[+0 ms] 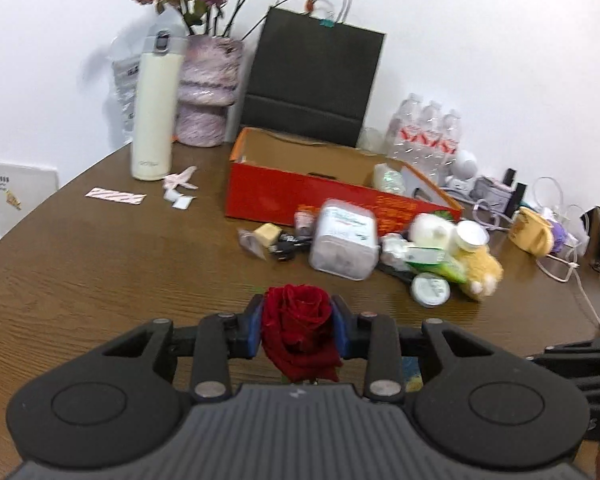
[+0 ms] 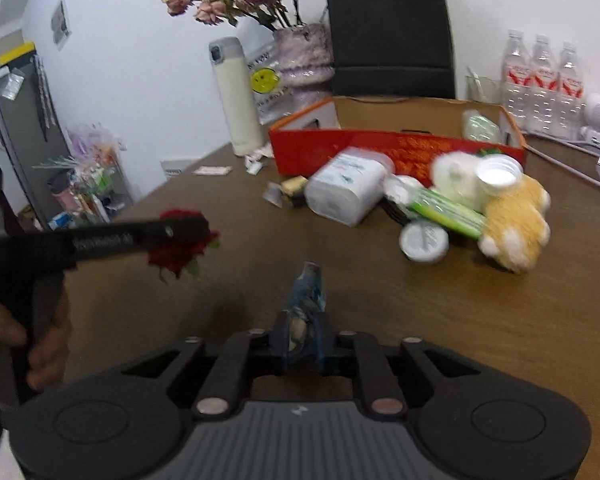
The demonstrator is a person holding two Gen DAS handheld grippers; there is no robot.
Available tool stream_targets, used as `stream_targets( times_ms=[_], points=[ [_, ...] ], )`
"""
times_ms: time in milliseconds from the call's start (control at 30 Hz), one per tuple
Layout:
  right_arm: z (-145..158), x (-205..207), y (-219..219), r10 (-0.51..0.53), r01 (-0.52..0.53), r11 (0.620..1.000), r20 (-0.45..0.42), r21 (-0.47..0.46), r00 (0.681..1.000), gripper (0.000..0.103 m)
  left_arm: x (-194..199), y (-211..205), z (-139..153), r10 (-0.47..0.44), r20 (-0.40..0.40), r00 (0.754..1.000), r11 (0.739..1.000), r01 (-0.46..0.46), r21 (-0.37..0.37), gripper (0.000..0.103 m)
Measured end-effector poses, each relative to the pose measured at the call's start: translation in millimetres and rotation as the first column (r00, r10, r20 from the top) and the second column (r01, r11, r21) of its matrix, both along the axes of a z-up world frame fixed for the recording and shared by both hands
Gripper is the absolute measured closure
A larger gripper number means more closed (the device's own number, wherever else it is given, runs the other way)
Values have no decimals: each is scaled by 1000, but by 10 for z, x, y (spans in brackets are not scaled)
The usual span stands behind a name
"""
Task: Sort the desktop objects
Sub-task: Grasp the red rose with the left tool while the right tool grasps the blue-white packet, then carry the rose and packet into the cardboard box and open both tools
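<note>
My left gripper is shut on a dark red rose, held above the brown table. From the right wrist view the same rose shows under the left gripper's finger, with a hand on its handle. My right gripper is shut on a small blue crinkled wrapper that sticks up between its pads. A red cardboard box stands open at the back. In front of it lies a pile: a white tissue pack, a yellow plush toy, a white round lid, green packets.
A cream flask, a pink vase of dried roses and a black paper bag stand along the wall. Water bottles, cables and a yellow mug crowd the right side. Paper scraps lie at left.
</note>
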State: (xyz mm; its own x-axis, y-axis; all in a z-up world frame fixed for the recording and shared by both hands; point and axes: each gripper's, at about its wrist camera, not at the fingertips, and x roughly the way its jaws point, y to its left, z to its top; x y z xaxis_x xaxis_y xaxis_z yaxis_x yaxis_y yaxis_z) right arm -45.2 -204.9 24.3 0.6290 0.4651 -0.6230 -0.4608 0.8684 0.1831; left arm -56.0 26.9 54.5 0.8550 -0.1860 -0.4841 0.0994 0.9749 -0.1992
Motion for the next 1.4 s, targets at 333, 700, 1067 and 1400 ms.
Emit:
stream_targets(
  times_ms=[333, 700, 1067, 1400],
  points=[
    [29, -77, 244, -36, 53, 993, 147, -108, 988, 50, -196, -165, -41, -30, -4, 1000, 999, 30, 40, 68],
    [-205, 120, 318, -34, 40, 990, 50, -132, 998, 93, -268, -21, -97, -16, -31, 999, 1000, 16, -26, 68],
    [-23, 43, 92, -59, 62, 997, 59, -43, 996, 97, -108, -31, -131, -39, -27, 999, 998, 38, -41, 70],
    [964, 1122, -263, -162, 157, 987, 275, 42, 948, 96, 1247, -214, 738, -135, 192, 972, 991, 129, 47, 71]
  ],
)
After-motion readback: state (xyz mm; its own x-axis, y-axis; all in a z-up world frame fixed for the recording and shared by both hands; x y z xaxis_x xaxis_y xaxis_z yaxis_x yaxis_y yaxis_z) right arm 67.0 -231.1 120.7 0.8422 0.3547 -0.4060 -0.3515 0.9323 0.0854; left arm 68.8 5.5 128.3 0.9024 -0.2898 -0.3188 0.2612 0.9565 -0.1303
